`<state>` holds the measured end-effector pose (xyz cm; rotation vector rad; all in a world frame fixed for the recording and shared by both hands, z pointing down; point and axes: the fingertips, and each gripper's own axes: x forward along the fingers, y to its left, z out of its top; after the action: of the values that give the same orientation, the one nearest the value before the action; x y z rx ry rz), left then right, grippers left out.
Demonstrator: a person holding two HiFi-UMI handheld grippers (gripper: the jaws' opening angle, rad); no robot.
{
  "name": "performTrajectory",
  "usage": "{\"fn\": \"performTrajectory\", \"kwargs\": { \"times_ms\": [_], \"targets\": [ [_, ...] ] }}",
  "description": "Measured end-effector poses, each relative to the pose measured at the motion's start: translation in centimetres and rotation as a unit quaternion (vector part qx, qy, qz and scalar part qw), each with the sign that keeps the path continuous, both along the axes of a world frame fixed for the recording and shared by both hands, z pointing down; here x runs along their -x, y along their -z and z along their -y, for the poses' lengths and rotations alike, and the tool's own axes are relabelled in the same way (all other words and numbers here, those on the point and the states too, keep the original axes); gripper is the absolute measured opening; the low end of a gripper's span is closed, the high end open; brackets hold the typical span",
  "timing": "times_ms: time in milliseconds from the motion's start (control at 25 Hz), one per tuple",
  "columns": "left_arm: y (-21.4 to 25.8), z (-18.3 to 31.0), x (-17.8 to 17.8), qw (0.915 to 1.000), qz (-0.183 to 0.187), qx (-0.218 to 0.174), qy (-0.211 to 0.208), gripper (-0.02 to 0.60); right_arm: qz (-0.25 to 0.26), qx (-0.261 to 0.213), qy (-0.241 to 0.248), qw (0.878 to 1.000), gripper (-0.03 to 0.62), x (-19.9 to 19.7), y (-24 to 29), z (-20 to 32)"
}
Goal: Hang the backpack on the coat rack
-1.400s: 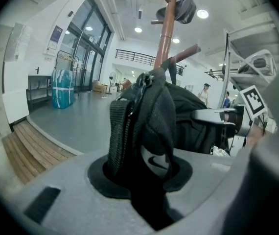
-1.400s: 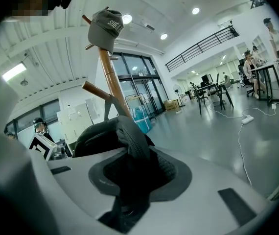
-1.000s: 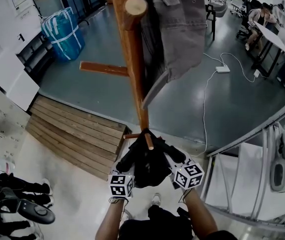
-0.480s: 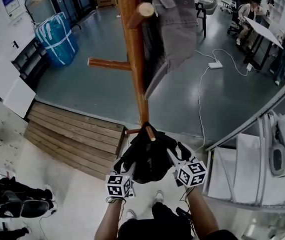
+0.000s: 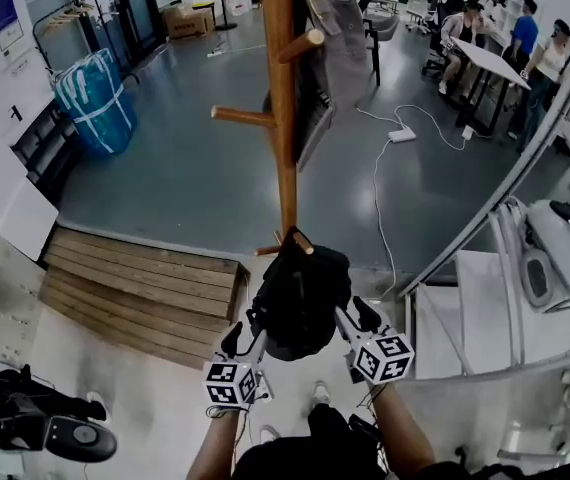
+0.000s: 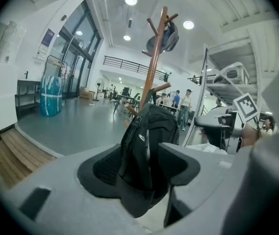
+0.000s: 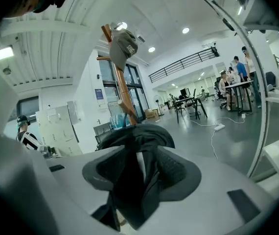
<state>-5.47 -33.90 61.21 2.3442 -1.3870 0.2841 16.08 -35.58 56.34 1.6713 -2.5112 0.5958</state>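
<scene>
Big open hall, grey floor (image 5: 185, 178) gleaming under the ceiling lights. The black backpack (image 5: 300, 303) hangs from a short low peg (image 5: 301, 244) on the wooden coat rack (image 5: 283, 118), sagging toward the person's feet. Left tool (image 5: 244, 334) sits at its lower left, jaws spread wide, not pressing on it. Right tool (image 5: 354, 317) mirrors it at the lower right, jaws spread too, gripping nothing. Higher up the post a grey jacket (image 5: 340, 48) drapes from another peg. A wooden platform (image 5: 145, 283) lies to the left, with a blue wrapped bundle (image 5: 90, 103) beyond it.
</scene>
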Motion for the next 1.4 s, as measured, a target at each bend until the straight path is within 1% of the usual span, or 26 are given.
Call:
{"fn": "performTrajectory", "kwargs": {
  "times_ms": [80, 240, 360, 440, 600, 720, 880, 1040, 1160, 1400],
  "targets": [
    [1.3, -1.6, 0.3, 0.9998, -0.014, -0.014, -0.009, 0.227, 0.002, -0.001, -0.014, 1.000, 0.191, 0.7, 0.3, -2.1],
    [3.7, -5.7, 1.3, 0.9980, -0.037, -0.044, -0.025, 0.140, 0.003, -0.001, -0.040, 0.999, 0.151, 2.7, 0.7, -7.0],
    [5.3, -8.7, 2.6, 0.9967, -0.036, -0.068, -0.028, 0.062, 0.001, -0.004, -0.059, 0.998, 0.100, 4.3, 1.1, -11.0],
    [6.4, -10.8, 3.5, 0.9959, -0.028, -0.080, -0.032, 0.038, 0.000, -0.006, -0.071, 0.997, 0.080, 5.5, 1.6, -13.8],
    [8.7, -15.1, 4.9, 0.9930, -0.034, -0.101, -0.051, 0.028, -0.004, -0.009, -0.094, 0.996, 0.051, 7.6, 2.7, -19.2],
    [10.0, -17.5, 5.5, 0.9903, -0.037, -0.118, -0.063, 0.025, -0.007, -0.012, -0.109, 0.994, 0.034, 8.8, 3.3, -22.0],
    [11.3, -20.5, 5.3, 0.9869, -0.074, -0.122, -0.074, 0.025, -0.007, -0.023, -0.124, 0.992, 0.018, 9.7, 4.6, -25.4],
    [12.0, -22.8, 4.3, 0.9870, -0.062, -0.127, -0.076, 0.025, 0.006, -0.028, -0.122, 0.992, 0.018, 9.9, 5.8, -28.1],
    [11.9, -24.5, 3.2, 0.9873, -0.060, -0.125, -0.078, 0.025, 0.010, -0.031, -0.111, 0.993, 0.017, 9.7, 5.9, -29.8],
    [11.4, -26.3, 1.1, 0.9887, -0.047, -0.122, -0.073, 0.025, 0.016, -0.030, -0.099, 0.994, 0.015, 8.2, 5.1, -31.6]
  ]
}}
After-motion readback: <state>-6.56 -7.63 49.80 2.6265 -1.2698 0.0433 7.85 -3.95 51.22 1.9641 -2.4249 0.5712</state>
